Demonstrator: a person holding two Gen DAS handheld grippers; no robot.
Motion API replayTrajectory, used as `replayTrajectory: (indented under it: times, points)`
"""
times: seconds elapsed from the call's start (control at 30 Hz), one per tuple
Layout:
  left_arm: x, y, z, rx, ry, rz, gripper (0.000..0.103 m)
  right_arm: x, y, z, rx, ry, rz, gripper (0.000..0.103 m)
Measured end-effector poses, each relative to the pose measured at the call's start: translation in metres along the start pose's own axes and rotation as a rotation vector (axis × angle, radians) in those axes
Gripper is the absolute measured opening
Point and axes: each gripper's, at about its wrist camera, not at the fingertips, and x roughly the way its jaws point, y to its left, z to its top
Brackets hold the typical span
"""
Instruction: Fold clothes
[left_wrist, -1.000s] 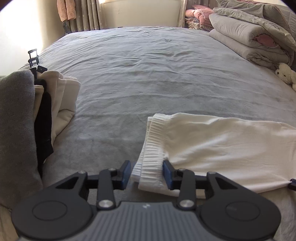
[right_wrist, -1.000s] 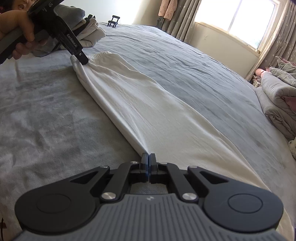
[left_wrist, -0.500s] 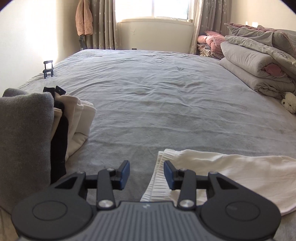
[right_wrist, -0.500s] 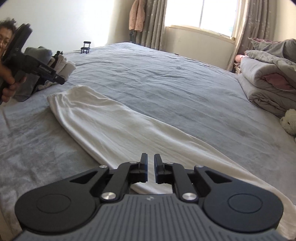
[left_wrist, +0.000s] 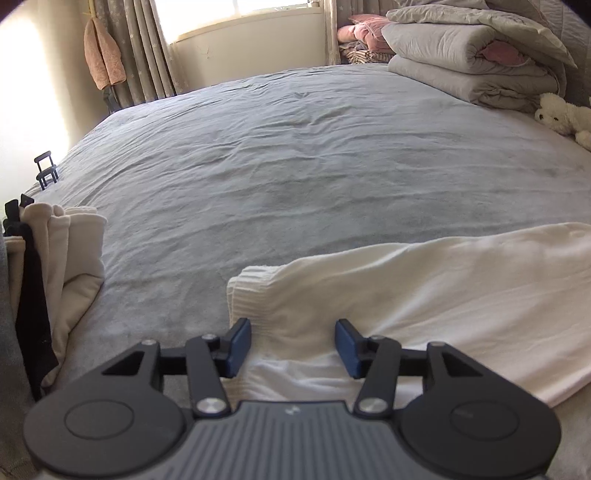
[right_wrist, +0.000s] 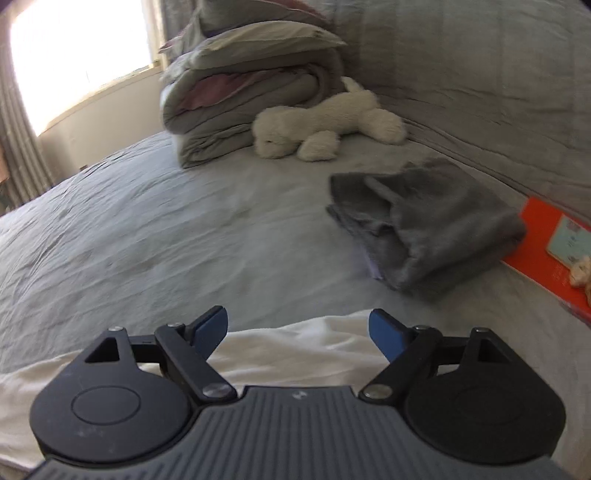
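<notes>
Beyond white garment (right_wrist: 303, 350): grey folded cloth (right_wrist: 436, 225), plush toy (right_wrist: 325, 125). Right gripper (right_wrist: 297, 332) just opened wide, off the hem; left gripper (left_wrist: 292, 347) half-spread, opening, nothing gripped.

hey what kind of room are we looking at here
Most likely a bedroom: a wide bed under a grey sheet, folded duvets stacked at its head, a plush toy beside them, and a curtained window.

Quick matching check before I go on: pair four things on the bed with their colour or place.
Things:
1. garment under the left claw
2. plush toy
3. folded item ahead of the right claw
4. tiny chair

Descriptions:
A. dark grey
B. black, at the bed's far left edge
C. white, ribbed cuff
D. cream, beside the stacked bedding

Pairs: 1-C, 2-D, 3-A, 4-B
</notes>
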Motion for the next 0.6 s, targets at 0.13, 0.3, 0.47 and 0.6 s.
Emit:
replayTrajectory:
  times: [0.13,0.3,0.47,0.6]
  points:
    - [-0.002,0.003,0.0,-0.011,0.002,0.0,0.055,0.006,-0.052,-0.005,0.202,0.062,-0.075,0.086]
    - [-0.001,0.003,0.0,-0.013,0.003,0.009,0.055,0.023,-0.053,-0.012,0.276,0.149,0.048,0.086]
    - [-0.001,-0.002,-0.001,0.007,-0.002,0.023,0.055,0.043,-0.022,-0.004,0.152,0.153,0.024,0.012]
    - [-0.003,0.003,-0.003,-0.002,-0.001,0.017,0.053,0.001,-0.006,0.005,0.028,-0.1,-0.009,0.011]
